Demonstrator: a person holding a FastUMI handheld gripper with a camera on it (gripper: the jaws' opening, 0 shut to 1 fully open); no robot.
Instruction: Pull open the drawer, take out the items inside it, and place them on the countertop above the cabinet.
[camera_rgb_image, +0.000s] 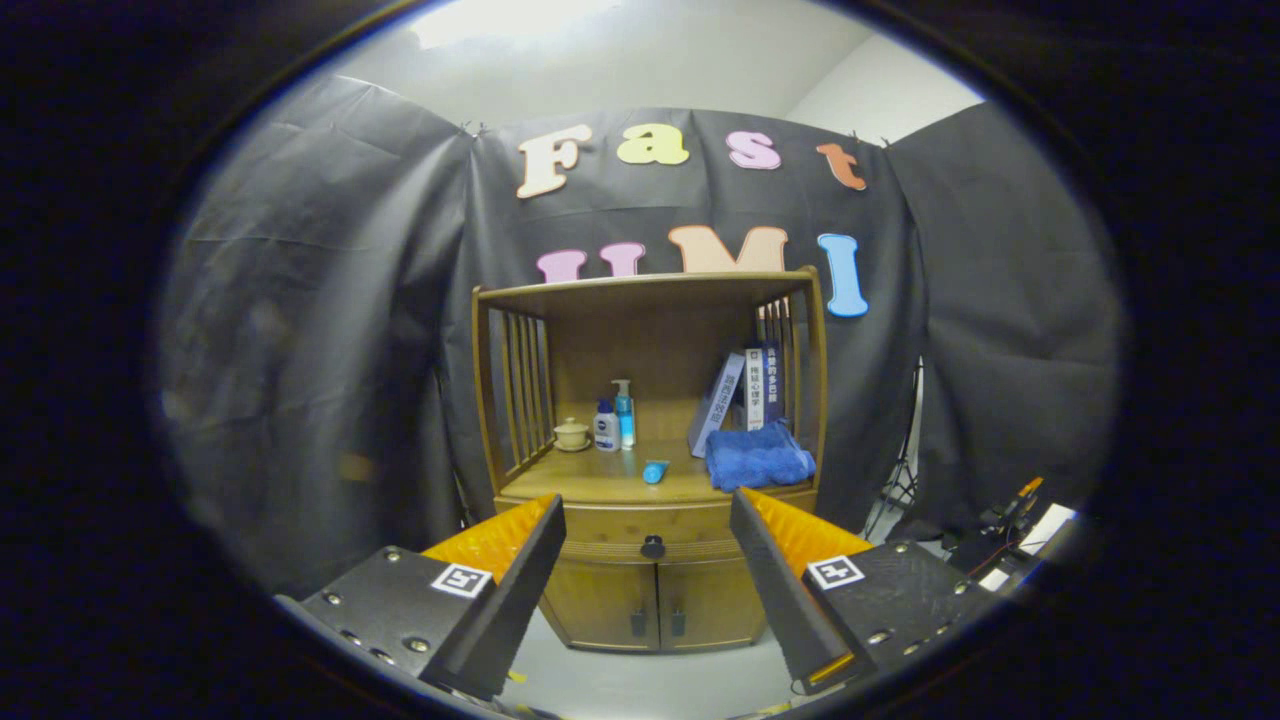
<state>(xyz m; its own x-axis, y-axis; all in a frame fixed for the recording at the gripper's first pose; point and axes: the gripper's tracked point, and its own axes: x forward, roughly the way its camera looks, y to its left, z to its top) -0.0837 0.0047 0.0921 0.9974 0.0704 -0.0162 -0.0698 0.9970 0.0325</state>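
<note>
A wooden cabinet (650, 420) stands ahead of me against the black cloth wall. Its drawer (650, 528) is closed, with a dark round knob (652, 547) at its middle. The knob lies beyond and between my fingers, some way off. My gripper (648, 520) is open, with nothing between its fingers. The countertop (590, 484) above the drawer carries a small blue tube (655, 471) lying near its front edge. What is inside the drawer is hidden.
On the countertop stand a small cup (572, 433), two bottles (616, 418), leaning books (745, 395) and a folded blue towel (758, 457). Slatted side rails and a top shelf (650, 290) enclose it. Two lower doors (655, 605) sit under the drawer. Gear lies on the floor at right (1010, 530).
</note>
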